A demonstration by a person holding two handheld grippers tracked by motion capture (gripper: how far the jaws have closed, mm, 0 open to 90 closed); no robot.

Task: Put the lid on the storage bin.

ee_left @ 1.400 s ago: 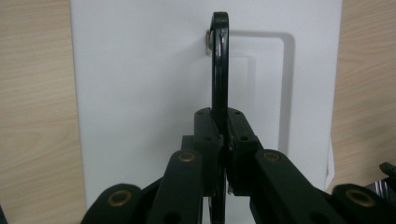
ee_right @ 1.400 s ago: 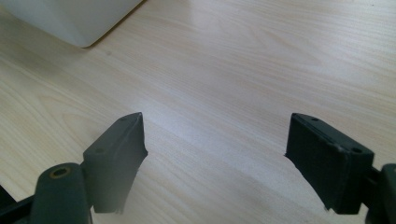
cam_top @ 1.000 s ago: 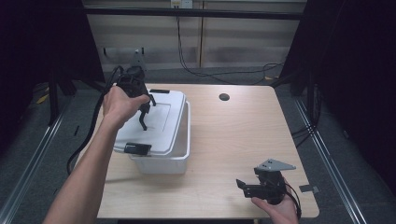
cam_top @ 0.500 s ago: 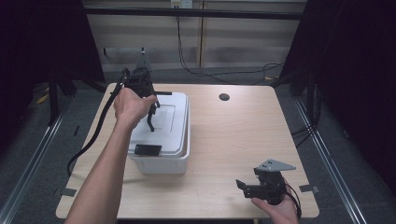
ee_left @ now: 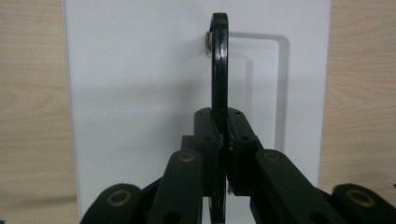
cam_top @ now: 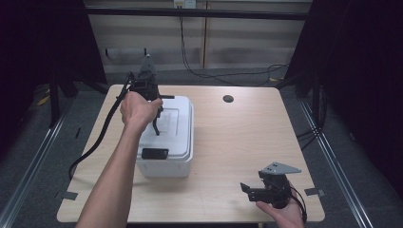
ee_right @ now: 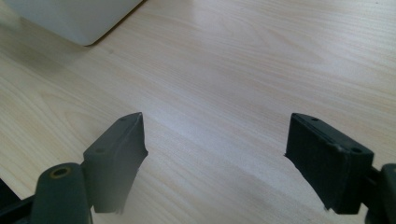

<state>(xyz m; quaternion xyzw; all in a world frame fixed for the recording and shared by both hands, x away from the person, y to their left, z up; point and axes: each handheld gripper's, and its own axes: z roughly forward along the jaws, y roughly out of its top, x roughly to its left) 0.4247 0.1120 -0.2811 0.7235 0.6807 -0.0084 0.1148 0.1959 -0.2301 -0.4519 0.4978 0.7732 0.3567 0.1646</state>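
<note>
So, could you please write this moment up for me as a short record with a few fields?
setting: wooden table, white lidded box on its left part
left gripper: above the lid, shut on the black handle, which stands upright
right gripper: open, low over bare table near the front right corner, apart from the box
box front: black latch

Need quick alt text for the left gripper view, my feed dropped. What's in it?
The left gripper is shut on the black handle of a white lidded box, with the handle standing upright, edge-on, between the two black fingers. The box's flat white lid runs up the middle of the view, with light wooden table on both sides.
</note>
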